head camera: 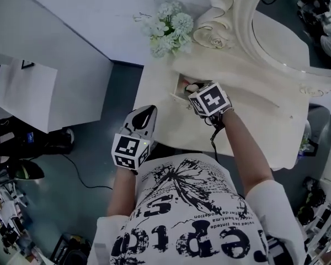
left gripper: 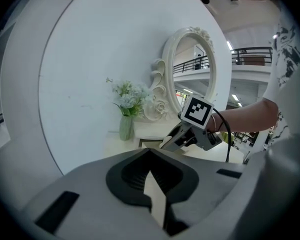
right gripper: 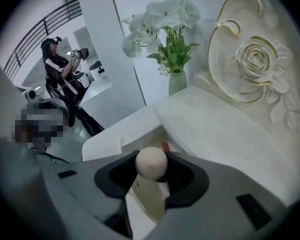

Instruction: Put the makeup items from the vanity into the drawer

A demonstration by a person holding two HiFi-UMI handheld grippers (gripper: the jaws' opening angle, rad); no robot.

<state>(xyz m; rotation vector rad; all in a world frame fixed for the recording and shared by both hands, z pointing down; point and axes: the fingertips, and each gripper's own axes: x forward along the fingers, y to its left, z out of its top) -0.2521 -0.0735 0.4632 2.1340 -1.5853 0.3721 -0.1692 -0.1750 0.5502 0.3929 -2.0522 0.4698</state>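
My right gripper (head camera: 193, 89) hangs over the open drawer (head camera: 180, 94) at the front of the cream vanity (head camera: 254, 115). It is shut on a beige egg-shaped makeup sponge (right gripper: 151, 163), whose rounded end sticks out between the dark pads. Below the sponge, a small red item (right gripper: 165, 146) lies in the drawer (right gripper: 115, 143). My left gripper (head camera: 150, 110) is to the left of the vanity's front corner, over the floor, with its jaws together and nothing in them. In the left gripper view the right gripper (left gripper: 171, 141) points down at the drawer (left gripper: 149, 143).
A glass vase of white flowers (head camera: 168, 29) stands at the vanity's back left, beside the ornate oval mirror (head camera: 265, 43). A white panel (head camera: 27, 93) stands at the left, and a cable (head camera: 80, 173) lies on the floor. A person (right gripper: 60, 76) stands far off.
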